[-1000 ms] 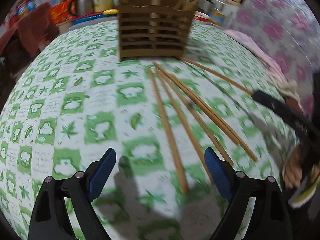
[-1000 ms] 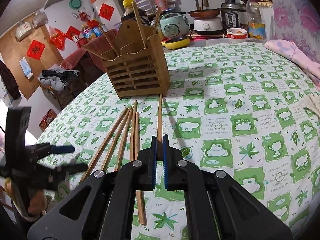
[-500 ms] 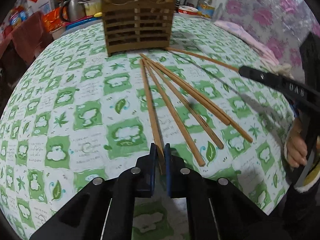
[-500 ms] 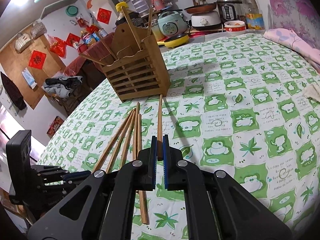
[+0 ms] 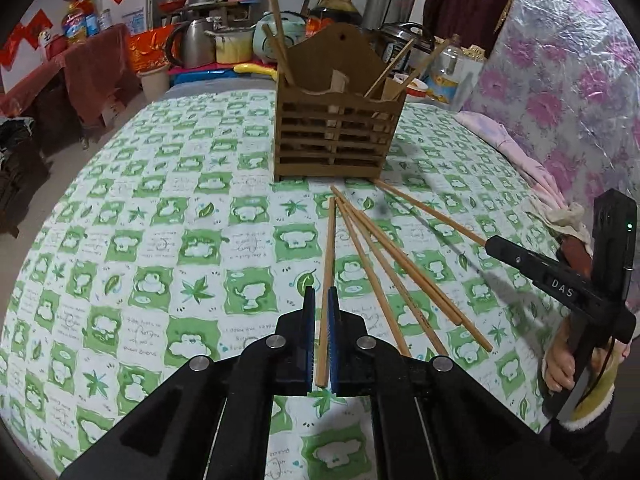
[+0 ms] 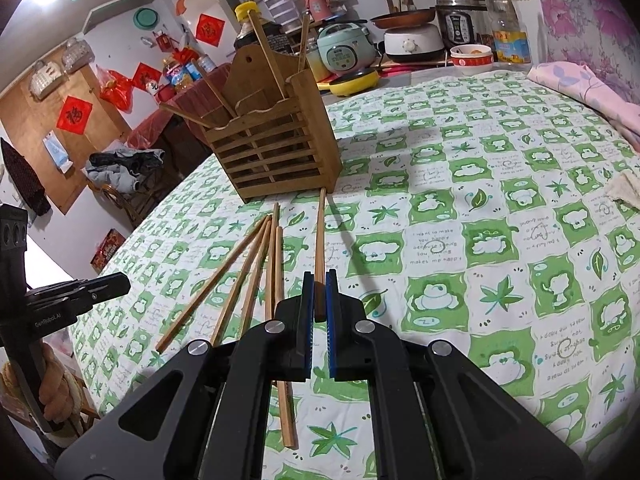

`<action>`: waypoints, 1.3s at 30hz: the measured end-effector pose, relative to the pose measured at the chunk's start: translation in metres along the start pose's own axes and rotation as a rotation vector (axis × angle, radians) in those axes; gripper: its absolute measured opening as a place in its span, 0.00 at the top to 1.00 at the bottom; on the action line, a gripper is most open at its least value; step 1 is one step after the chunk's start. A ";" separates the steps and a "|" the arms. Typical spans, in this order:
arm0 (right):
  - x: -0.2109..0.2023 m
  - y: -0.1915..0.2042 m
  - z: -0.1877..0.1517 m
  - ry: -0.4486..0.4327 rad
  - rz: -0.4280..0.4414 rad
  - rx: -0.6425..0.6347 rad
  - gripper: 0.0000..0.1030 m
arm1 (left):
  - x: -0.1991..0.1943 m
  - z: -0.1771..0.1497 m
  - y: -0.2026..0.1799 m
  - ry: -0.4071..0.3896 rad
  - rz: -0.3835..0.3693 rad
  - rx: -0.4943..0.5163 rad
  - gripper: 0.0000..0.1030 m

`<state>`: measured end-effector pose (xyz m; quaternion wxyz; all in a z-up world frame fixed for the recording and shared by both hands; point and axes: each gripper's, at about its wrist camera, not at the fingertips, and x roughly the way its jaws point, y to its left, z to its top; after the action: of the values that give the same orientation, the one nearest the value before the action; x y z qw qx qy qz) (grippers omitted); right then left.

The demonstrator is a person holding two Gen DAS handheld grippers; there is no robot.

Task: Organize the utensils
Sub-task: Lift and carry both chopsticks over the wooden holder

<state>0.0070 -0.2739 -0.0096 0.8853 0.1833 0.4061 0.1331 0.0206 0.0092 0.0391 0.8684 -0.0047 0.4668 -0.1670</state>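
A slatted wooden utensil holder (image 5: 336,136) stands on the green-and-white tablecloth, with a few chopsticks upright in it; it also shows in the right wrist view (image 6: 276,152). Several wooden chopsticks (image 5: 384,264) lie fanned out in front of it. My left gripper (image 5: 320,336) is shut on the near end of one chopstick (image 5: 329,240), the leftmost of the fan. My right gripper (image 6: 318,320) is shut on another chopstick (image 6: 319,236) whose far tip points at the holder's corner. The right gripper also shows at the right of the left wrist view (image 5: 560,276).
The round table (image 5: 120,240) drops off at the left and near edges. Kettles, rice cookers and bottles (image 6: 420,36) crowd a counter behind the holder. A pink cloth (image 6: 592,84) lies at the far right. A floral wall (image 5: 560,60) stands to the right.
My left gripper, open a second ago, has closed on the leftmost chopstick and pulled back and up a little. My right gripper has stayed shut on its chopstick.
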 end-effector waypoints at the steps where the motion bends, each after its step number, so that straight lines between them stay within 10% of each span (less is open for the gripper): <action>1: 0.000 0.001 0.000 0.002 -0.002 -0.002 0.93 | 0.005 -0.002 0.000 0.015 -0.006 -0.005 0.94; 4: 0.003 0.001 0.000 0.009 -0.009 -0.005 0.93 | 0.016 -0.011 -0.001 0.051 -0.026 -0.012 0.86; 7: 0.004 0.001 -0.001 0.017 -0.015 -0.006 0.93 | 0.024 -0.019 -0.010 0.051 -0.022 0.005 0.50; 11: 0.005 0.002 -0.001 0.020 -0.015 -0.011 0.93 | 0.041 -0.026 -0.023 0.096 0.023 0.054 0.47; 15: 0.005 0.003 -0.002 0.021 -0.015 -0.014 0.93 | 0.055 -0.029 -0.020 0.156 0.055 0.052 0.50; 20: 0.006 0.002 -0.002 0.023 -0.015 -0.010 0.93 | 0.055 -0.032 -0.028 0.149 0.073 0.092 0.94; 39: -0.035 0.016 0.005 -0.070 0.008 -0.013 0.94 | -0.089 0.014 -0.014 -0.175 0.103 0.024 0.94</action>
<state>-0.0123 -0.2740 0.0237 0.8995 0.1837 0.3734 0.1329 -0.0173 0.0203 0.1218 0.9134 0.0154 0.3865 -0.1267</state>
